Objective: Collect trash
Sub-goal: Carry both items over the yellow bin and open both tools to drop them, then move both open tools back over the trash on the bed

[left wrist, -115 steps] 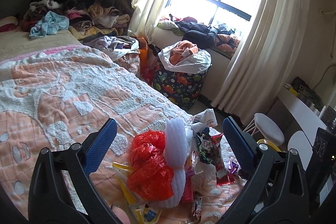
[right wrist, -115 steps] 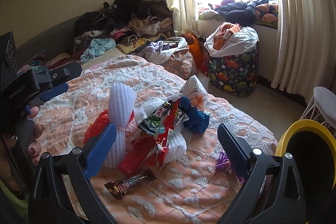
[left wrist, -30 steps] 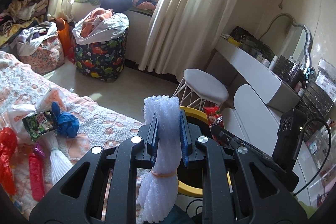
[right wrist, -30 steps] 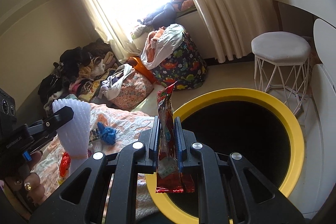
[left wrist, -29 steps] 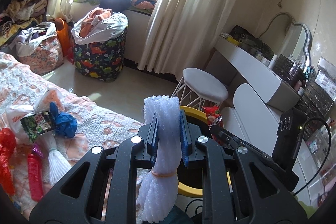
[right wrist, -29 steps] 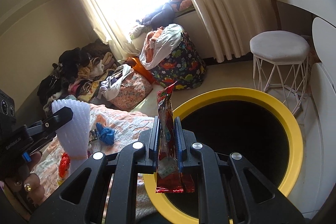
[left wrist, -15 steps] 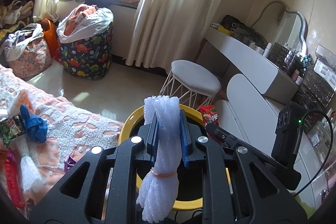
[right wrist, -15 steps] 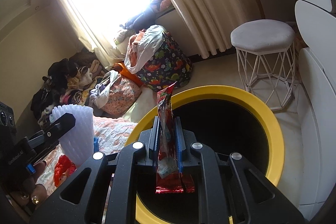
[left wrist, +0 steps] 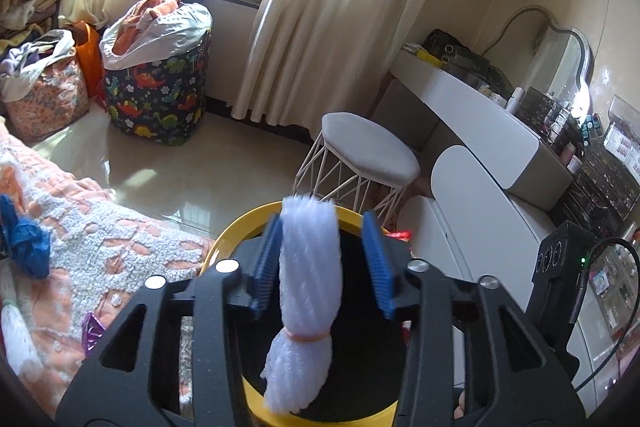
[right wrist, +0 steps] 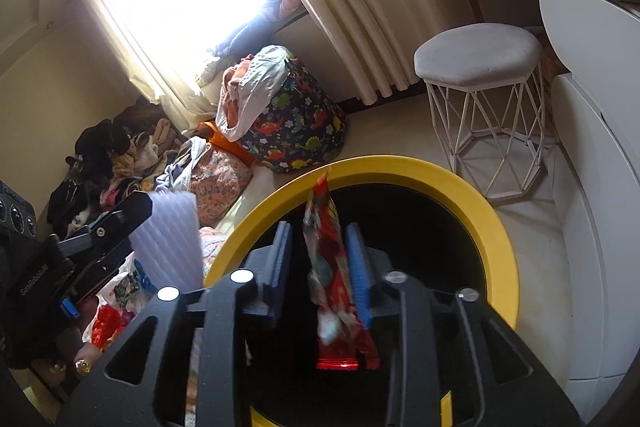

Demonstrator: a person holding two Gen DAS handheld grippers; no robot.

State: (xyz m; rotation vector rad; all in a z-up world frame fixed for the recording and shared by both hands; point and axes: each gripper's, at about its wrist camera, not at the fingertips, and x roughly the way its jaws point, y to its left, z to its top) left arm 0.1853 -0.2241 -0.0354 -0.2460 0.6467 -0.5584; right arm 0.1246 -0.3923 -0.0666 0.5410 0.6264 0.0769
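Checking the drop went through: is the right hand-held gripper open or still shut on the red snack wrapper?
Open. The right hand-held gripper has just been opening; the red snack wrapper hangs loose between its pads, above the yellow-rimmed bin.

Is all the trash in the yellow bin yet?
Not yet. Both grippers' jaws have just been opening over the yellow bin: the white foam net and red snack wrapper are dropping in. A blue crumpled piece and more wrappers remain on the bed.

We see left gripper (left wrist: 324,259) jaws just opening over yellow bin (left wrist: 240,227); white foam net (left wrist: 306,291) between pads, right pad clear.
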